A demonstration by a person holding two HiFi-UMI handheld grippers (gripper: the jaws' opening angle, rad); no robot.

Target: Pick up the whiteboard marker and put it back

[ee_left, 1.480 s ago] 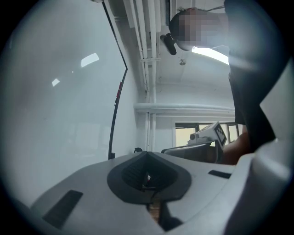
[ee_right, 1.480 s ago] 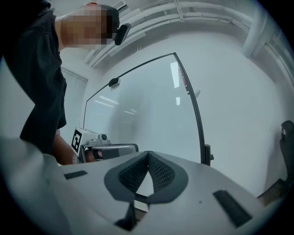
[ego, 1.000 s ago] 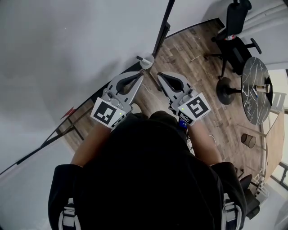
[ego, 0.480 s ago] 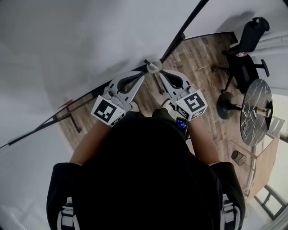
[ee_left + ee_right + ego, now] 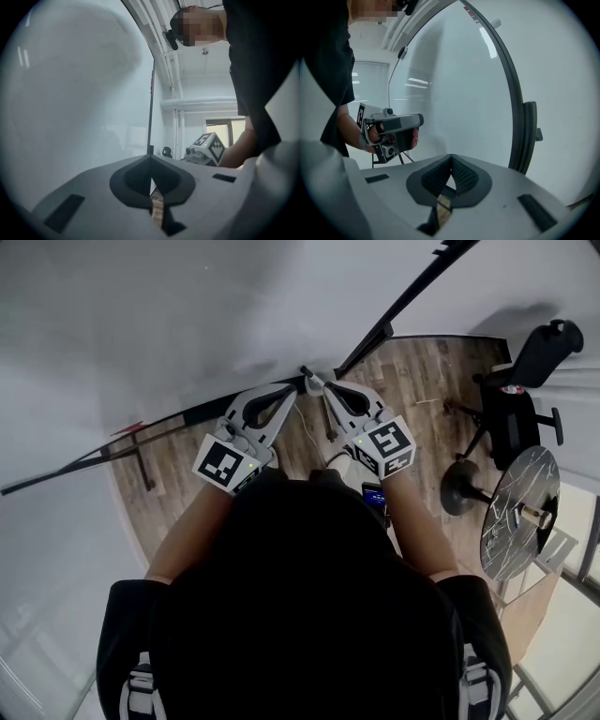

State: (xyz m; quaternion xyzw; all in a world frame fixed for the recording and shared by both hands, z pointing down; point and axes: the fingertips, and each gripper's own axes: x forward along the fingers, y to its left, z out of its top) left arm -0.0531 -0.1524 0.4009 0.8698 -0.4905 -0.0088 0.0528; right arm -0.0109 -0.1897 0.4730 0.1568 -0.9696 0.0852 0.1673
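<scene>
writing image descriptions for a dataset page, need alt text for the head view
Seen from above, a person in a dark top holds the left gripper and right gripper side by side, both shut and empty, near the black-framed edge of a large whiteboard. An office chair and a round dark table stand on the wooden floor to the right.

Passage ahead of the left gripper (image 5: 294, 390) and right gripper (image 5: 319, 385) is barred by the whiteboard (image 5: 141, 324) and its dark frame (image 5: 403, 307) (both close); open wooden floor (image 5: 422, 371) is left rightward, chair (image 5: 534, 362) and round table (image 5: 516, 512) well off
</scene>
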